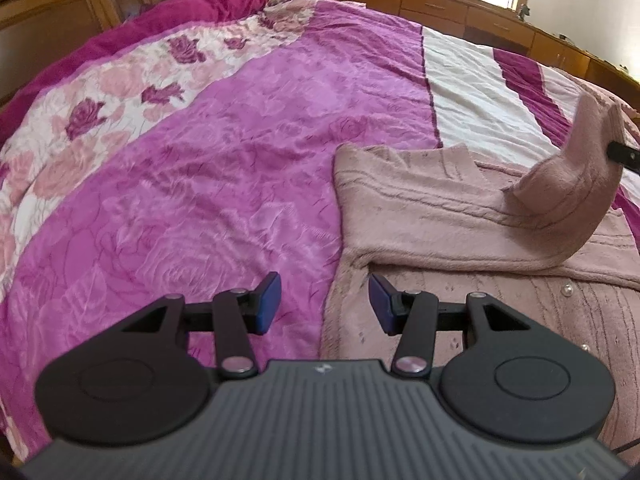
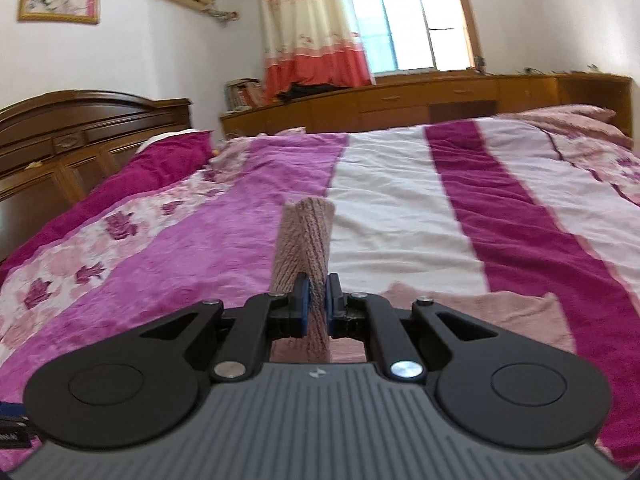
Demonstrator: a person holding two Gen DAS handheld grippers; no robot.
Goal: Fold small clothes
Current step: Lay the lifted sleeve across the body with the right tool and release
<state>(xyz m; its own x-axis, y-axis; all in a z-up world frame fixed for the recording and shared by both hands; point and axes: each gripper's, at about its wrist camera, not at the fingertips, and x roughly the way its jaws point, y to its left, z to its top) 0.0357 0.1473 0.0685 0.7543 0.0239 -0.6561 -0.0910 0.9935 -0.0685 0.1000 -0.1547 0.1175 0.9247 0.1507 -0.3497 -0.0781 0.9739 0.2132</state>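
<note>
A dusty-pink knitted cardigan with pearl buttons lies on the bed at the right of the left wrist view, one sleeve folded across its body. My left gripper is open and empty, low over the cardigan's left edge. My right gripper is shut on the cuff of the other sleeve, which stands up between the pads. In the left wrist view that sleeve is lifted above the garment, with the right gripper's fingertips at the far right edge.
The bed carries a magenta, white and floral bedspread. A wooden headboard stands at the left, low wooden cabinets run along the far side under a window with curtains.
</note>
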